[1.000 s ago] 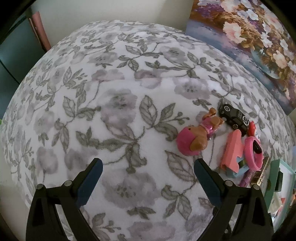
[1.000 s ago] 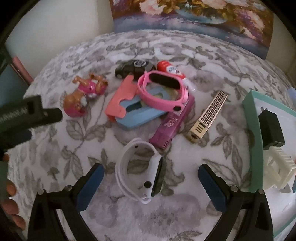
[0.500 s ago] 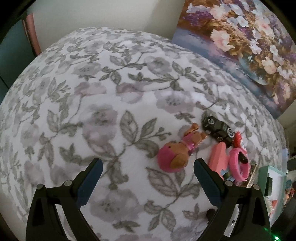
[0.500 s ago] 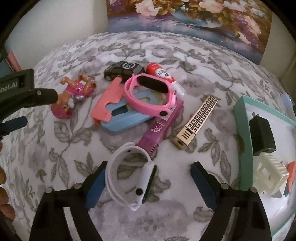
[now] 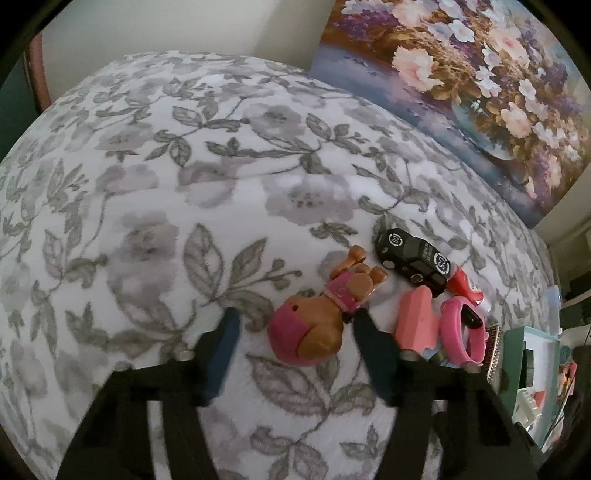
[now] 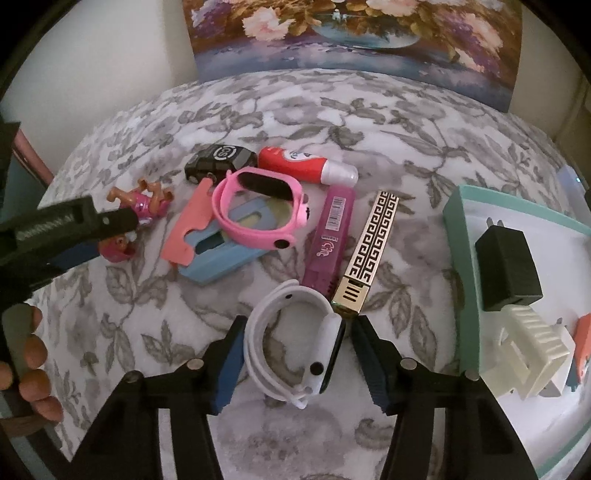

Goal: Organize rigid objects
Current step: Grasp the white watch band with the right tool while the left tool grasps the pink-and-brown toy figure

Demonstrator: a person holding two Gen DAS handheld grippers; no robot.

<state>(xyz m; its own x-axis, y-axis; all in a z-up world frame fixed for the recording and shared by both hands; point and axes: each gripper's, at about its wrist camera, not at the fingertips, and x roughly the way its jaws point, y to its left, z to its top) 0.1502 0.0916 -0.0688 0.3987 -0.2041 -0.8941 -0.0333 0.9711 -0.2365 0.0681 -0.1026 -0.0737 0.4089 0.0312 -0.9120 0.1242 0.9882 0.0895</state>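
Note:
A brown and pink toy dog [image 5: 321,317] lies on the floral bedspread [image 5: 184,177]. My left gripper [image 5: 295,328] is open, its fingers on either side of the dog's head; it also shows in the right wrist view [image 6: 74,229]. A white smartwatch [image 6: 295,343] lies between the open fingers of my right gripper [image 6: 295,343], close to both pads. Behind it lie a pink watch [image 6: 258,206], a black toy car [image 6: 219,158], a red tube [image 6: 306,164], a magenta case [image 6: 327,236], a gold patterned bar [image 6: 369,251] and pink and blue cards [image 6: 207,236].
A teal-rimmed white tray [image 6: 458,258] at the right holds a black charger [image 6: 508,266] and a cream plug adapter [image 6: 528,354]. A flower painting [image 6: 351,33] leans against the wall behind the bed. The person's fingers [image 6: 33,369] show at the left edge.
Both grippers moved forward and narrowed. The left one now brackets the toy dog; the right one now brackets the white smartwatch.

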